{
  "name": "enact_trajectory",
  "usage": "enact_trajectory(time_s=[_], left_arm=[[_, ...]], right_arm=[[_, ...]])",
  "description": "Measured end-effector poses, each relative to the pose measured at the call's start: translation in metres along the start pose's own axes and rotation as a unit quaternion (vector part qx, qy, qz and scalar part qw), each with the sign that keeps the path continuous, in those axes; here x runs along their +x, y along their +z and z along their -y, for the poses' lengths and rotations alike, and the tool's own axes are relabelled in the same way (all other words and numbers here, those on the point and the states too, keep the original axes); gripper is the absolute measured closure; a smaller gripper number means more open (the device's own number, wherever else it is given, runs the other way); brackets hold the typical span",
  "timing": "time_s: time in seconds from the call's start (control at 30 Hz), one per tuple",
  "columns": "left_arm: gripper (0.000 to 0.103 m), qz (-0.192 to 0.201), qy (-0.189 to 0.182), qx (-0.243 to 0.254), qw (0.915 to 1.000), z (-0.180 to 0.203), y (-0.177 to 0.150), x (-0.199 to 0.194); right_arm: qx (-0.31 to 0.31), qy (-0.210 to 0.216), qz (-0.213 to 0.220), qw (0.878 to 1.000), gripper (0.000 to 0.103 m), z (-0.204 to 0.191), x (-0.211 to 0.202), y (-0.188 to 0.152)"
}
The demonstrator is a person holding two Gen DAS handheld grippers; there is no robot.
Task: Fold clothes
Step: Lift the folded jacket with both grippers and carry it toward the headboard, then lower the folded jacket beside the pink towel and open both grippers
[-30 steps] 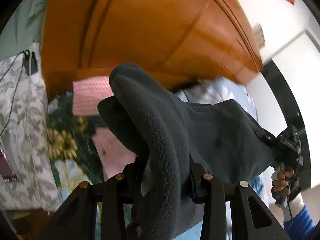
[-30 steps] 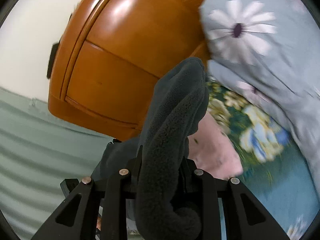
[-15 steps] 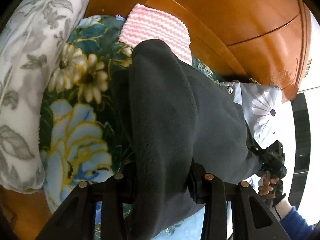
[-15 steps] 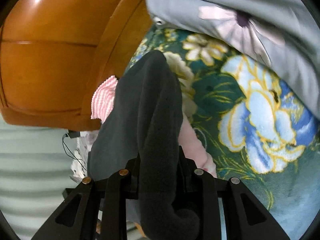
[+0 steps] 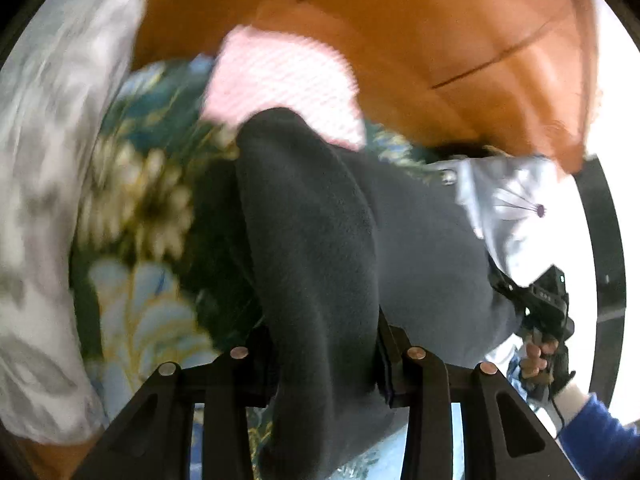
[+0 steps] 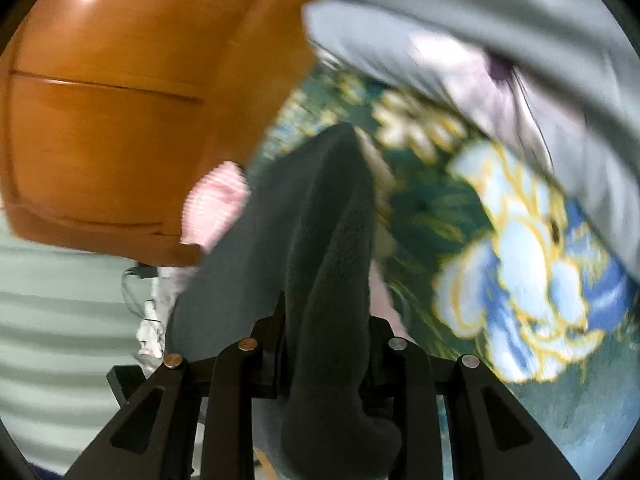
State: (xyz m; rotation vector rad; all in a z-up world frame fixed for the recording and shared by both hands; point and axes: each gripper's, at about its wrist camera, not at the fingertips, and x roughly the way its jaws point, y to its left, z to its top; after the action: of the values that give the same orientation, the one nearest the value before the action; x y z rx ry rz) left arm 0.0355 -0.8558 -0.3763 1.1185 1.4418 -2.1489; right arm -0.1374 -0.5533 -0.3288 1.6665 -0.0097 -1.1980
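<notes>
A dark grey fleece garment [image 5: 312,208] is stretched between both grippers and lies low over the floral bedspread [image 5: 136,208]. My left gripper [image 5: 324,352] has a thick fold of fleece between its jaws; they are opening slightly, but the fleece still fills the gap. In the right wrist view my right gripper [image 6: 326,344] is shut on another fold of the garment [image 6: 320,208]. From the left wrist view the right gripper [image 5: 504,284] shows at the garment's far edge, held by a hand [image 5: 536,360] with a blue sleeve. Both sets of fingertips are hidden by fleece.
A pink striped cloth [image 5: 280,80] lies against the orange wooden headboard [image 5: 440,40]. A grey-blue daisy quilt [image 6: 480,40] is heaped at the right, and a leaf-print pillow [image 5: 36,160] at the left. Some pink fabric [image 6: 384,300] lies under the fleece.
Both grippers have come down with the fleece, from up before the headboard to just over the bedspread. Over the last half second they have hardly moved.
</notes>
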Motion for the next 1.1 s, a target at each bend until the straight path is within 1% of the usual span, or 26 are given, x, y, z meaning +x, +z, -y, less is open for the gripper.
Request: enact_trajectory(time_s=[0.03, 0.1, 0.23, 0.3, 0.33, 0.37, 0.4, 0.47, 0.53, 0.57, 0.63, 0.7, 0.73, 0.8, 0.83, 0.93, 1.0, 1.03, 1.1], left_arm=[[0.059, 0.002, -0.01, -0.01, 0.9999, -0.005, -0.003, 0.0], [0.055, 0.001, -0.017, -0.013, 0.9998, -0.008, -0.007, 0.001], [0.052, -0.001, -0.026, -0.021, 0.9994, -0.005, -0.004, 0.0], [0.049, -0.001, -0.021, -0.013, 0.9997, 0.003, -0.002, -0.005], [0.048, 0.0, -0.015, -0.009, 0.9998, 0.005, -0.001, -0.009], [0.045, 0.001, -0.01, -0.006, 0.9999, 0.006, 0.0, -0.012], [0.041, 0.004, -0.003, -0.007, 1.0, 0.005, 0.001, -0.018], [0.04, 0.014, 0.01, -0.012, 0.9998, 0.001, 0.002, -0.033], [0.039, 0.025, 0.026, -0.017, 0.9992, -0.002, 0.004, -0.049], [0.039, 0.033, 0.04, -0.016, 0.9985, -0.002, 0.005, -0.058], [0.039, 0.047, 0.073, 0.003, 0.9962, 0.004, 0.01, -0.075], [0.039, 0.058, 0.085, 0.029, 0.9942, 0.018, 0.016, -0.086], [0.039, 0.062, 0.084, 0.043, 0.9936, 0.027, 0.019, -0.089], [0.038, 0.064, 0.074, 0.072, 0.9925, 0.052, 0.026, -0.085], [0.037, 0.063, 0.07, 0.085, 0.9919, 0.064, 0.028, -0.079], [0.036, 0.05, 0.072, 0.116, 0.9893, 0.091, 0.028, -0.052], [0.036, 0.044, 0.09, 0.131, 0.9864, 0.096, 0.02, -0.031], [0.036, 0.042, 0.101, 0.133, 0.985, 0.095, 0.016, -0.025], [0.036, 0.038, 0.119, 0.131, 0.9834, 0.085, 0.01, -0.016]], right_arm=[[0.012, 0.005, 0.002, 1.0, 0.074, 0.008, 0.003, -0.003], [0.027, 0.014, 0.008, 1.0, 0.073, 0.017, 0.003, -0.005], [0.033, 0.017, 0.008, 0.999, 0.072, 0.019, 0.002, -0.004], [0.029, 0.012, 0.009, 0.999, 0.067, 0.015, 0.0, -0.003], [0.026, 0.006, 0.009, 1.0, 0.066, 0.013, -0.002, -0.004], [0.024, 0.0, 0.011, 1.0, 0.062, 0.012, -0.005, -0.004], [0.023, -0.007, 0.014, 1.0, 0.061, 0.011, -0.01, -0.002], [0.029, -0.027, 0.024, 0.999, 0.057, 0.01, -0.019, -0.003], [0.037, -0.046, 0.039, 0.997, 0.057, 0.009, -0.029, -0.006], [0.035, -0.066, 0.046, 0.996, 0.057, 0.008, -0.037, -0.006], [0.031, -0.102, 0.059, 0.993, 0.057, 0.005, -0.052, -0.006], [0.011, -0.131, 0.064, 0.989, 0.057, -0.005, -0.064, -0.009], [-0.002, -0.145, 0.067, 0.987, 0.057, -0.011, -0.069, -0.01], [-0.033, -0.169, 0.075, 0.982, 0.057, -0.03, -0.072, -0.015], [-0.044, -0.174, 0.078, 0.981, 0.057, -0.04, -0.069, -0.019], [-0.08, -0.168, 0.08, 0.979, 0.057, -0.076, -0.05, -0.034], [-0.098, -0.157, 0.073, 0.98, 0.057, -0.098, -0.032, -0.046], [-0.114, -0.15, 0.062, 0.98, 0.057, -0.11, -0.02, -0.054], [-0.153, -0.155, 0.036, 0.975, 0.057, -0.127, 0.001, -0.069]])
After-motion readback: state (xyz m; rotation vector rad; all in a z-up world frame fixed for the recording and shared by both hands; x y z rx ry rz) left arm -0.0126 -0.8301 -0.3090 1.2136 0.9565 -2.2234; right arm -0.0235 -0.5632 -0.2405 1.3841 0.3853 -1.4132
